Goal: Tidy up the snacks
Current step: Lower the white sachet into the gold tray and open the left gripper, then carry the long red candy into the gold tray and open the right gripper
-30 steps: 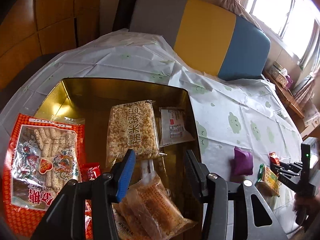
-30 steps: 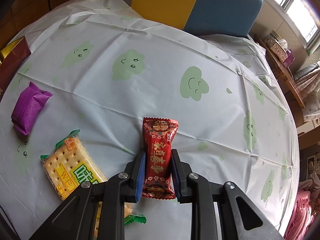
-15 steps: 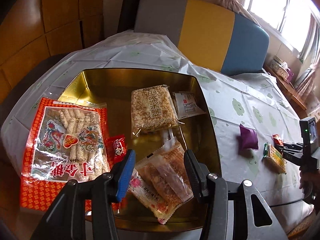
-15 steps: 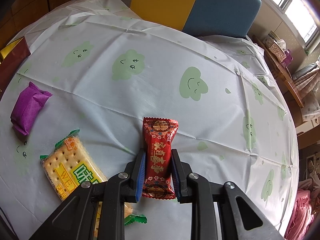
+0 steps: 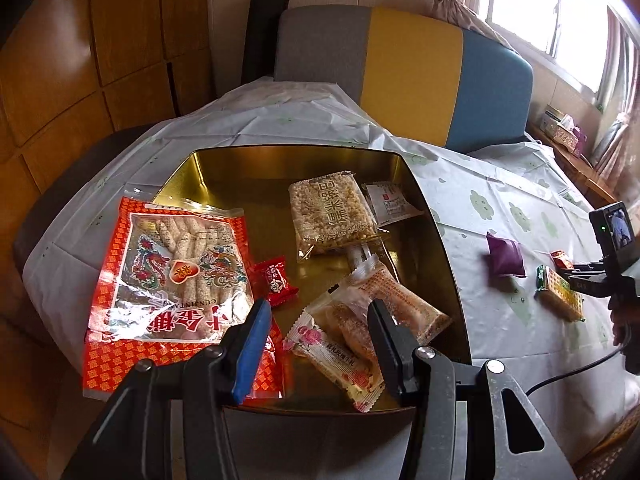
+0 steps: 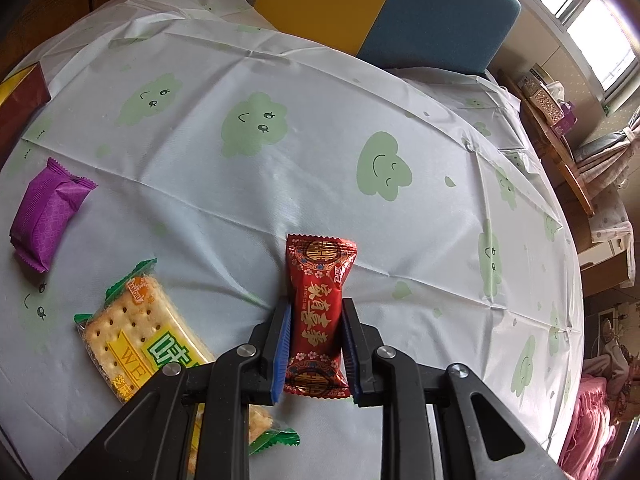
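Observation:
My right gripper [image 6: 315, 318] is shut on a red wrapped candy [image 6: 318, 304] that stands lengthwise between the blue pads, low over the tablecloth. Left of it lie a cracker pack [image 6: 140, 340] and a purple packet [image 6: 46, 216]. In the left wrist view my left gripper [image 5: 318, 324] hangs open and empty above the near edge of the gold tin tray [image 5: 256, 168]. The tray holds a rice-puff bar [image 5: 332, 210], a white sachet [image 5: 390, 202], a small red candy [image 5: 274, 280] and two clear-wrapped pastries [image 5: 360, 328]. A big red snack bag [image 5: 172, 280] overlaps its left rim.
The round table wears a white cloth with green cloud faces [image 6: 256, 124]. A grey, yellow and blue bench back [image 5: 404, 76] stands behind it. The right gripper's body and camera [image 5: 612, 248] show at the far right of the left view, with the purple packet [image 5: 505, 258] and crackers [image 5: 560, 294] nearby.
The left gripper has drawn back from the tray, so the whole tray and the red bag now show. The right gripper holds still with the red candy.

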The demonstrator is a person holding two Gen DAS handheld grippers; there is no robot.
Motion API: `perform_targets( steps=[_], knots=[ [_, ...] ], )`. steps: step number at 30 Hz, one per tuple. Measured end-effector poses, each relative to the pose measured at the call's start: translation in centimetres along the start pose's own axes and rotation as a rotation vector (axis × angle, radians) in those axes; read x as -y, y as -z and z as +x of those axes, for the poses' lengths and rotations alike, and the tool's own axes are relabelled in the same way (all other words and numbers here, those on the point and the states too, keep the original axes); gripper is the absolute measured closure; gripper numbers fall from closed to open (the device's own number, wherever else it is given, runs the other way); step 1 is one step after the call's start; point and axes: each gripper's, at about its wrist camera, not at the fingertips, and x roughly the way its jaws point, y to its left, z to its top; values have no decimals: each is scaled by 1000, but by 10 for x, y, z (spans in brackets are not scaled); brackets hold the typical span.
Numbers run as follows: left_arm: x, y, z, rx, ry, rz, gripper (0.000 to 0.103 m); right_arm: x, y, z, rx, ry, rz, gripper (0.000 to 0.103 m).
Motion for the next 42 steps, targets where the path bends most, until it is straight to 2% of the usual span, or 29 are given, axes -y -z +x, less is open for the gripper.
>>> perform_targets(
  steps=[5, 10, 13, 17, 20, 29, 32, 35, 39, 42],
  knots=[
    [-11, 4, -5, 1, 0, -22, 52, -1, 0, -2, -4, 38, 62, 81],
    [-24, 8, -10, 10, -26, -41, 52, 8, -1, -6, -13, 17, 167, 81],
    [-33, 10, -12, 12, -38, -61, 52, 13, -2, -17, 22, 11, 217, 81],
    [-40, 13, -9, -2, -42, -88, 52, 3, -8, -43, 100, -52, 245, 81],
    [-42, 14, -9, -2, -47, -97, 52, -18, -16, -66, 160, -120, 222, 81],
    [-50, 14, -11, 8, -55, -116, 52, -130, -40, -128, 248, -519, 102, 81],
    [-54, 14, -11, 13, -59, -124, 52, -171, -47, -142, 257, -613, 53, 81],
    [-57, 15, -9, 1, -60, -134, 52, -210, -49, -148, 255, -613, -19, 81],
    [-56, 16, -5, -13, -69, -131, 52, -236, -51, -138, 223, -597, -71, 77],
    [-55, 16, -4, -15, -72, -130, 52, -246, -52, -132, 215, -579, -102, 66]
  ],
)
